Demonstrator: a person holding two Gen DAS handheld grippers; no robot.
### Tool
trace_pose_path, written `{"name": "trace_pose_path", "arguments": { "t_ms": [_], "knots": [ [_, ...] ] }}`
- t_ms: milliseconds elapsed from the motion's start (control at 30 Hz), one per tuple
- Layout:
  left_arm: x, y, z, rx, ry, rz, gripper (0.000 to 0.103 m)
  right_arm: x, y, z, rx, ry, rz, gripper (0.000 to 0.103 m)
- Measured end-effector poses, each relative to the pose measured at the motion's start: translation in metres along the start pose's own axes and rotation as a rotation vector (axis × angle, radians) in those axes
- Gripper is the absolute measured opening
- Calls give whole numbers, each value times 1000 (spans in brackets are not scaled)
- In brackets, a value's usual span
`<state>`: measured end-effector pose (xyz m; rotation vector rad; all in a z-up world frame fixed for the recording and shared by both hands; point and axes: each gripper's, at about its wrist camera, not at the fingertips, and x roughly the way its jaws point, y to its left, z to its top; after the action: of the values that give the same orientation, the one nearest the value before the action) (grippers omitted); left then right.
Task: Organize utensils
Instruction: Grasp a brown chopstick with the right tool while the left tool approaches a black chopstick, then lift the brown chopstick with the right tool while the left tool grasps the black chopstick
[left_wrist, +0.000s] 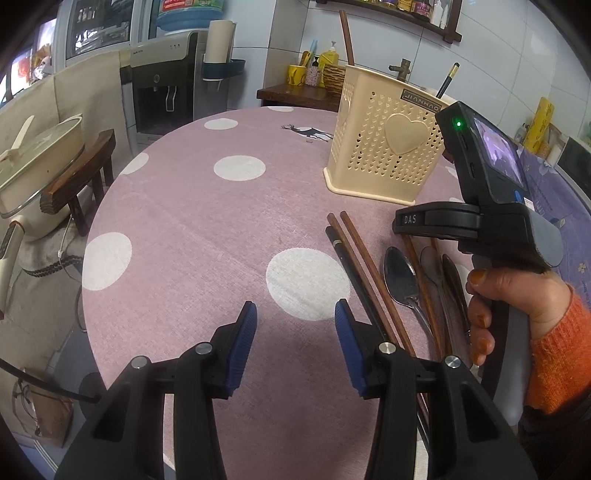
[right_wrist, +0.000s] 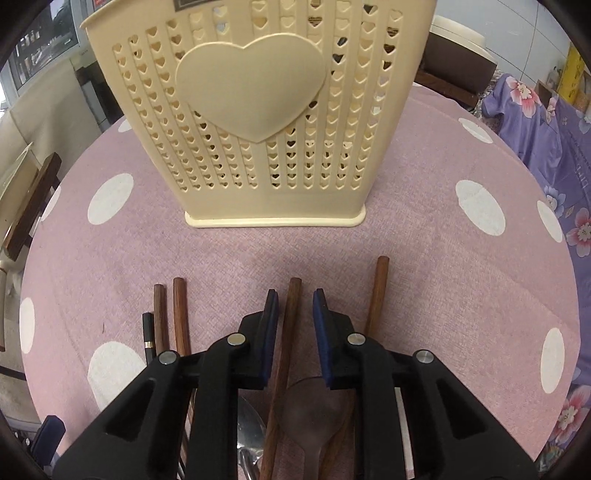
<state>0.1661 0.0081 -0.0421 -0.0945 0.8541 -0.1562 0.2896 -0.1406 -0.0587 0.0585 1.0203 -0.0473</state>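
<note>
Chopsticks, brown and laid side by side with a black one, lie on the surface just right of my left gripper in the left wrist view. My left gripper hangs over a white dot of the pink cloth, its blue pads apart with nothing between them. The right pad's arm overlaps the near ends of those chopsticks. Further right lie a metal spoon and more brown handles, partly hidden by my right hand, which grips the handle of the other tool. The cream utensil holder stands upright beyond the row, well apart from my left gripper; one dark chopstick stands in it.

In the right wrist view, my right gripper points down at the row of utensils. A single brown chopstick lies lengthwise between the two blue pads. The pads stand close on either side of it, with a narrow gap visible on each side, so they are not pressing on it. Another brown chopstick lies just right of the gripper. Two brown chopsticks and the black chopstick lie to its left. Under the gripper body lie a dark spoon bowl and part of the metal spoon. The utensil holder stands directly ahead, apart from the chopstick tips.
</note>
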Motion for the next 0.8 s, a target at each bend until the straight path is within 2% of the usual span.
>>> {"name": "trace_pose_path", "arguments": {
  "t_ms": [67,167,267,433,700,800],
  "knots": [
    [1,-1,0,-1,5,0,45,-1,4,-2,-6,-6,-5,9],
    [2,-3,-1,5,9,3,45,1,5,0,-5,-7,5,8],
    [4,-4,-1,7,14,8,45,-4,-5,0,47,-15,68,8],
    [10,-7,1,14,27,15,45,-31,-24,0,99,-83,188,8],
    [29,-21,15,15,62,1,43,-119,-49,-20,85,-337,234,8],
    [39,-28,25,2,68,10,35,-149,-53,-33,58,-413,222,8]
  ]
}}
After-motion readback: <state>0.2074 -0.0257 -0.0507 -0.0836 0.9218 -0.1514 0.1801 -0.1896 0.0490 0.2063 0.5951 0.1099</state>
